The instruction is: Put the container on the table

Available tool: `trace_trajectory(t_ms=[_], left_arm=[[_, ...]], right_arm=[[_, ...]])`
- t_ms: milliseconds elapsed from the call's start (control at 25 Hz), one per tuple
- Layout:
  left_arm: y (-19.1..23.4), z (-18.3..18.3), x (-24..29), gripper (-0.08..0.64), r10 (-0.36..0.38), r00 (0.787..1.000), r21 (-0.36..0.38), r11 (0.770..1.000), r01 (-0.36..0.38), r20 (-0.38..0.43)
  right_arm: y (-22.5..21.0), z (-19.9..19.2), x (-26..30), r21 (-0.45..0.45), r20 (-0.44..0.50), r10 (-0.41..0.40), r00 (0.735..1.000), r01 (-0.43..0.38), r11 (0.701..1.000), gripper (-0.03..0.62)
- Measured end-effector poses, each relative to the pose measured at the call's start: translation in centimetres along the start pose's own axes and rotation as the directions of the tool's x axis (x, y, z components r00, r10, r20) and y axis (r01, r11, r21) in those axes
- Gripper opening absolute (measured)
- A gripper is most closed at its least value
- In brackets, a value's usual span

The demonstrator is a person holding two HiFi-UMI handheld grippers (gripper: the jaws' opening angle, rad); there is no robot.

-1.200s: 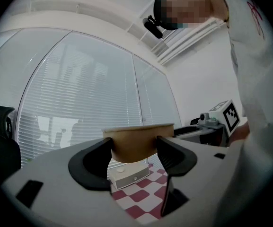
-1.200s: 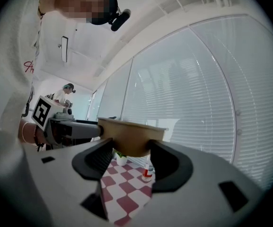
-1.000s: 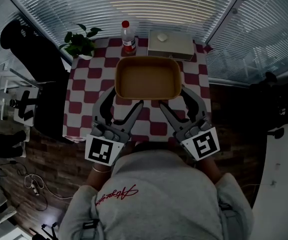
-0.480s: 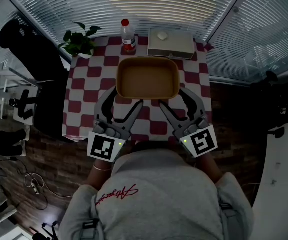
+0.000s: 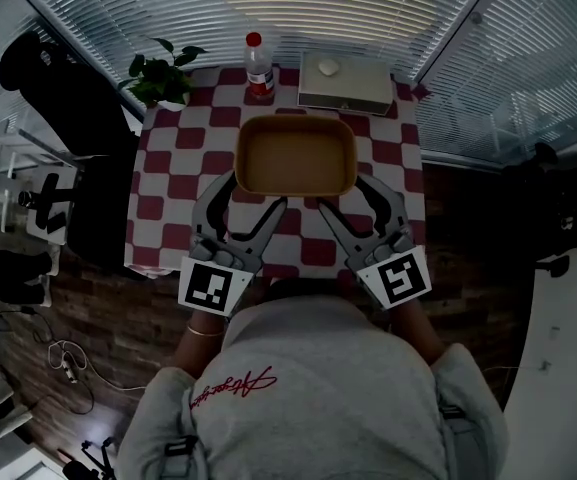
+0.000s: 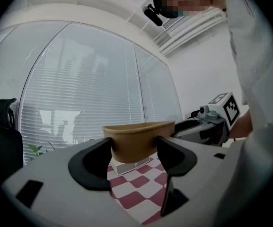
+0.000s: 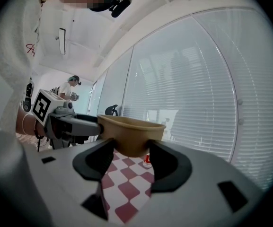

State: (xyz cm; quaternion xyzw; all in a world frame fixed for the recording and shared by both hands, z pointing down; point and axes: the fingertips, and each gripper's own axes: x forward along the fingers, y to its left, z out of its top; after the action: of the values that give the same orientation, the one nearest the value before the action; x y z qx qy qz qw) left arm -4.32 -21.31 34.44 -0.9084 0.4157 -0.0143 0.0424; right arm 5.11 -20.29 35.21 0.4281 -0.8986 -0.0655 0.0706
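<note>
Two grippers are holding a tan, smooth-walled, rounded-rectangular container (image 5: 296, 155) just above the middle of the red-and-white checkered table (image 5: 178, 183). The left gripper (image 5: 253, 196) is reaching toward 1 o'clock, its curved black jaws pinching the container's 7 o'clock corner. The right gripper (image 5: 346, 196) is angling toward 11 o'clock, its jaws squeezing the 5 o'clock corner.

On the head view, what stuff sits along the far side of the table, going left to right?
potted plant → bottle with a red cap → pale flat box
</note>
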Motion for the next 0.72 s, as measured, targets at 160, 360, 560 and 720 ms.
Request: trace_trajectory(t_ms=[160,360,560,720], left_arm=[[0.1,-0.8,0.0,0.298,0.005,1.0,-0.005,1.0,-0.005,-0.017],[-0.1,-1.5,0.1,0.298,0.001,0.999,0.012,1.0,-0.001,-0.035],[0.0,-2.1,0.3,0.298,0.0,0.999,0.005,1.0,0.001,-0.052],[0.1,-2.9,0.3,0.298,0.0,0.998,0.003,1.0,0.001,-0.065]], right_arm=[[0.1,-0.8,0.2,-0.009,-0.023,0.004,1.0,-0.004,1.0,0.241],[0.3,-1.5,0.1,-0.008,-0.041,-0.001,0.999,0.001,1.0,0.238],[0.3,-2.2,0.4,-0.017,-0.066,0.001,0.998,-0.002,1.0,0.236],[0.4,-2.9,0.5,-0.015,-0.076,-0.003,0.997,0.002,1.0,0.236]])
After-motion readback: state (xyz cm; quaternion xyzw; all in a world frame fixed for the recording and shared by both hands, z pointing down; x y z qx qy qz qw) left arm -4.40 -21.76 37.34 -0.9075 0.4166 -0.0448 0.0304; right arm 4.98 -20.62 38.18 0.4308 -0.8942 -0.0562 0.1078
